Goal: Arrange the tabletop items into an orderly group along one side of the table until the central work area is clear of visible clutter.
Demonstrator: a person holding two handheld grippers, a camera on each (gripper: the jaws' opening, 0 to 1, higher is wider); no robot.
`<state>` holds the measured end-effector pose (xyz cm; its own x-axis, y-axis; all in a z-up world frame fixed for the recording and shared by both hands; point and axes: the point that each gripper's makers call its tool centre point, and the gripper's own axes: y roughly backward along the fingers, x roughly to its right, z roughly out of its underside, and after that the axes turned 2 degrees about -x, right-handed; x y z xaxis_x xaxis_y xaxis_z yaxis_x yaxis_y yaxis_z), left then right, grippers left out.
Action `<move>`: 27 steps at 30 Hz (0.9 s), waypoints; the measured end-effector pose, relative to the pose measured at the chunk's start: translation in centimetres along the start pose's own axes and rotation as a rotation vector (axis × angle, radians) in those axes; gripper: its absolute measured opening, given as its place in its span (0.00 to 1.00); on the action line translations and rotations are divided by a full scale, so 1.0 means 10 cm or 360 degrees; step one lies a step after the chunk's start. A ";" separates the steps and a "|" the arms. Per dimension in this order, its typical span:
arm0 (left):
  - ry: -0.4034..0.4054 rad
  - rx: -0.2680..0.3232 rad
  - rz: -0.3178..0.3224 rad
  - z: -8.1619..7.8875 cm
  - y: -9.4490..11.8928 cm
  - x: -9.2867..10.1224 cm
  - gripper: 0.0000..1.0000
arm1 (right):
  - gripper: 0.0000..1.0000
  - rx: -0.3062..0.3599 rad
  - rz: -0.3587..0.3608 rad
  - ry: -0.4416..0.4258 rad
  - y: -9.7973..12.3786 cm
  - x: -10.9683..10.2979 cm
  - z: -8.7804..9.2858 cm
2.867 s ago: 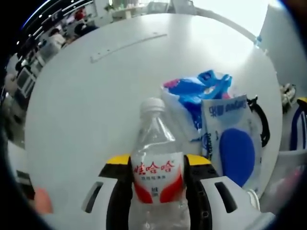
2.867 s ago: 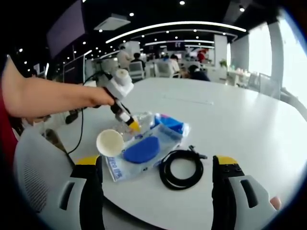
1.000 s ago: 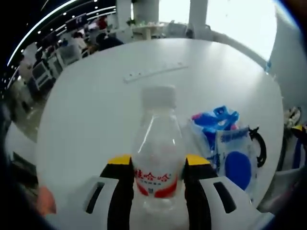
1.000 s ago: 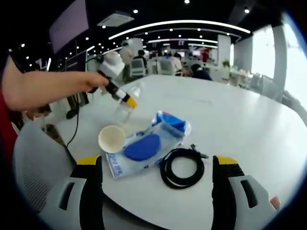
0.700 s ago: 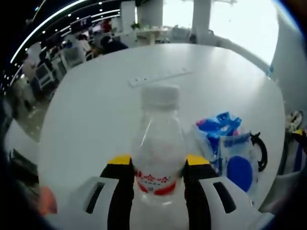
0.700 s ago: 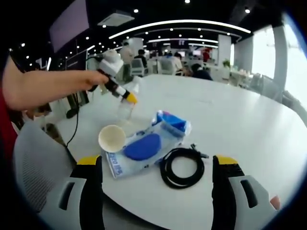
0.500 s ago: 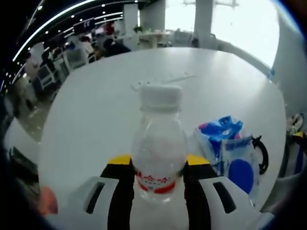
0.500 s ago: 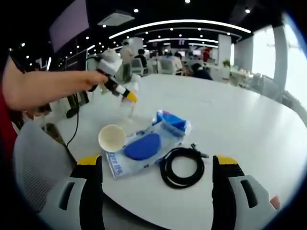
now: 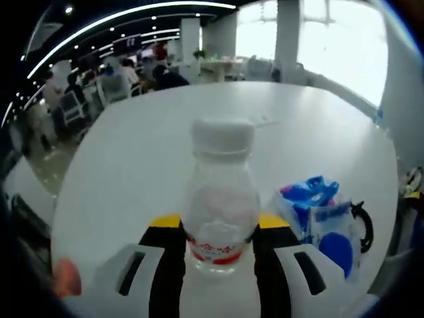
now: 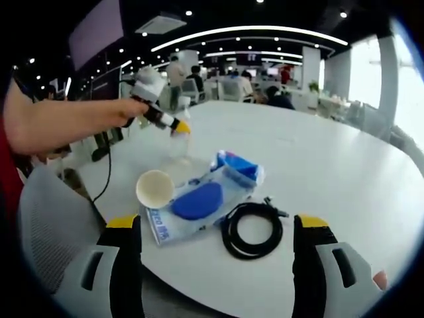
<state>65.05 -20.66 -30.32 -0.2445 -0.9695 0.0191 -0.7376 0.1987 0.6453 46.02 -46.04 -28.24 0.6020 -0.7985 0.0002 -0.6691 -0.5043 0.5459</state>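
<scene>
1. Clear plastic makes up the water bottle [image 9: 220,199], white-capped with a red label, which stands upright and clamped between the yellow-tipped jaws of the left tool [image 9: 216,228] at 6 o'clock of the left gripper view.
2. White bench [image 9: 126,159] spreads behind the bottle; at 4 o'clock lie a blue snack bag [image 9: 306,194], a clear pouch with a blue pad [image 9: 333,235], and a black cable [image 9: 364,225] just beside them.
3. Right gripper view: at 10 o'clock a hand [image 10: 129,109] carries the left tool, with the bottle [image 10: 179,140] in its jaws.
4. Near centre sit a paper cup [image 10: 154,189] touching the pouch [image 10: 193,204], the snack bag [image 10: 236,168] at the pouch's far end, then the coiled cable [image 10: 252,228].
5. At 6 o'clock the right tool [image 10: 216,275] stands spread wide, grasping nothing.
</scene>
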 end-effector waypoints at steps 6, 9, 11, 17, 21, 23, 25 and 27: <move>0.0037 0.0116 -0.0061 -0.13 0.08 -0.10 0.36 | 0.95 -0.0005 -0.0005 0.0003 0.00 -0.01 0.01; 0.0063 0.0164 -0.0096 -0.17 0.12 -0.17 0.36 | 0.95 -0.0009 -0.0007 0.0007 0.00 -0.01 0.01; 0.0083 0.0199 -0.0124 -0.20 0.15 -0.22 0.36 | 0.95 -0.0014 -0.0008 0.0008 0.00 -0.01 0.02; 0.0167 0.0276 -0.0227 -0.26 0.20 -0.41 0.36 | 0.95 -0.0023 -0.0013 0.0013 0.00 -0.02 0.03; 0.0207 0.0318 -0.0256 -0.27 0.19 -0.49 0.36 | 0.95 -0.0032 -0.0015 0.0015 -0.01 -0.03 0.04; 0.0220 0.0328 -0.0258 -0.27 0.18 -0.51 0.36 | 0.95 -0.0038 -0.0017 0.0017 -0.01 -0.03 0.05; 0.0234 0.0333 -0.0263 -0.26 0.17 -0.53 0.36 | 0.95 -0.0043 -0.0017 0.0019 -0.01 -0.03 0.05; 0.0238 0.0336 -0.0276 -0.25 0.17 -0.55 0.36 | 0.95 -0.0045 -0.0016 0.0018 -0.01 -0.02 0.06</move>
<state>66.75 -15.37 -27.41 -0.0197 -0.9988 0.0450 -0.8786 0.0388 0.4760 45.71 -45.96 -28.78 0.6138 -0.7894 0.0040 -0.6503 -0.5027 0.5696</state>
